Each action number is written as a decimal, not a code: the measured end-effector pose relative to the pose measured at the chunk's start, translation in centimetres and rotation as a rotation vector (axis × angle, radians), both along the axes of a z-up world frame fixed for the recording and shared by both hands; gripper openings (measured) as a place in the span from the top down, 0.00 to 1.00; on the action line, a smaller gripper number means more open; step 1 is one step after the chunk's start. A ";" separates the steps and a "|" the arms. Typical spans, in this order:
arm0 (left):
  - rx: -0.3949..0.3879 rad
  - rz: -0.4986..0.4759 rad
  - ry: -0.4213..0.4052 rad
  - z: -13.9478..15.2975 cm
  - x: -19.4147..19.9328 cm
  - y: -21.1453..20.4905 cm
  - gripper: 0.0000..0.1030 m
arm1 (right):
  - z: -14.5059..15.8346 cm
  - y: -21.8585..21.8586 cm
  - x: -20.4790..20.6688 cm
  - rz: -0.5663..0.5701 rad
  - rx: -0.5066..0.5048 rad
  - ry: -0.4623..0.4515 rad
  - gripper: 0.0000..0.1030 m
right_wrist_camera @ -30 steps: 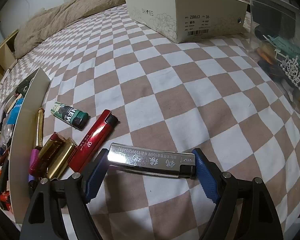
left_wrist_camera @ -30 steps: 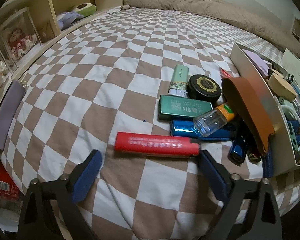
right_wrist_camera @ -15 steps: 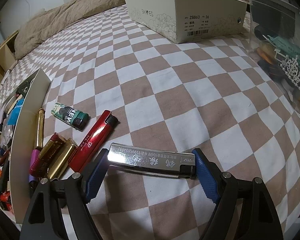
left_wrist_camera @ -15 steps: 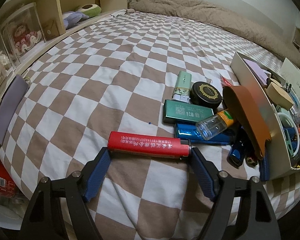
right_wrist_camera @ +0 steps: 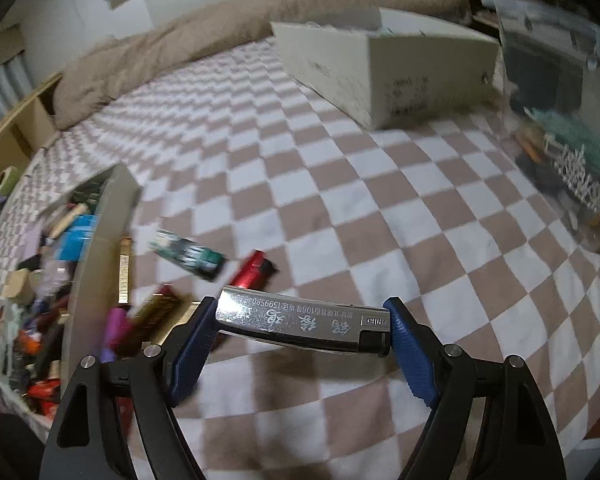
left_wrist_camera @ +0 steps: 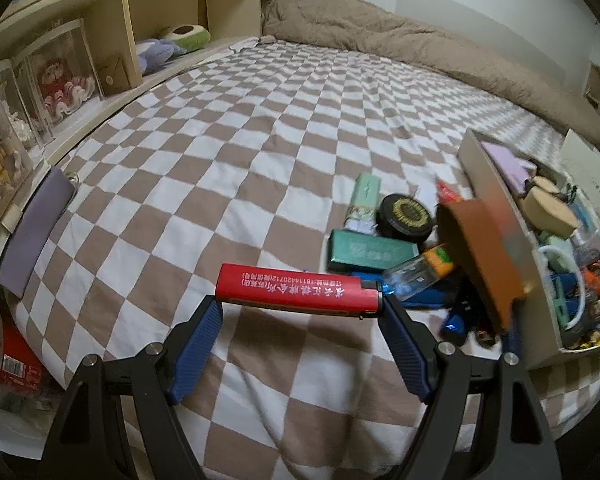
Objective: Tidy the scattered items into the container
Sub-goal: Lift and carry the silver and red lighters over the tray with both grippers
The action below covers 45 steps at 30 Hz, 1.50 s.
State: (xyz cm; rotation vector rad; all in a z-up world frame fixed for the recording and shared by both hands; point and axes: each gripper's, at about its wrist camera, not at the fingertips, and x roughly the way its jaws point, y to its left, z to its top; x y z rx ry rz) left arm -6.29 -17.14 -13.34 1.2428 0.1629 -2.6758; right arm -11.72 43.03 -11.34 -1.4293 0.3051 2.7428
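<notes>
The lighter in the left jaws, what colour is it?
Red lighter with white writing, seen best in the left wrist view.

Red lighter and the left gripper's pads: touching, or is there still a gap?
Touching. The left wrist view shows the red lighter spanning the left gripper, each blue pad pressed against one end, with the lighter raised off the checked bedspread.

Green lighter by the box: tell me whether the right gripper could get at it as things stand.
Probably not yet. The right gripper is shut on the silver lighter, so its jaws are full. The green lighter itself lies uncovered on the bedspread, beside the box; drop the load first.
</notes>
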 end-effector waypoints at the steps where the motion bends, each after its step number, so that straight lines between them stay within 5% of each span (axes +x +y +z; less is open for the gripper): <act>1: 0.008 -0.005 0.011 0.4 0.2 0.2 0.22 | 0.6 -0.5 0.4 0.017 -0.006 0.014 0.20; 16: 0.088 -0.175 0.113 4.9 2.1 6.6 0.22 | 4.7 -8.2 4.6 0.234 -0.169 0.118 0.20; 30: 0.154 -0.317 0.173 6.8 0.4 13.2 0.22 | 6.5 -14.0 4.8 0.375 -0.216 0.155 0.20; 36: 0.180 -0.336 0.213 8.3 -1.6 14.8 0.22 | 7.0 -16.3 3.1 0.416 -0.187 0.159 0.20; 45: 0.223 -0.376 0.280 10.7 -5.5 17.6 0.22 | 7.2 -20.8 -0.3 0.523 -0.003 0.163 0.20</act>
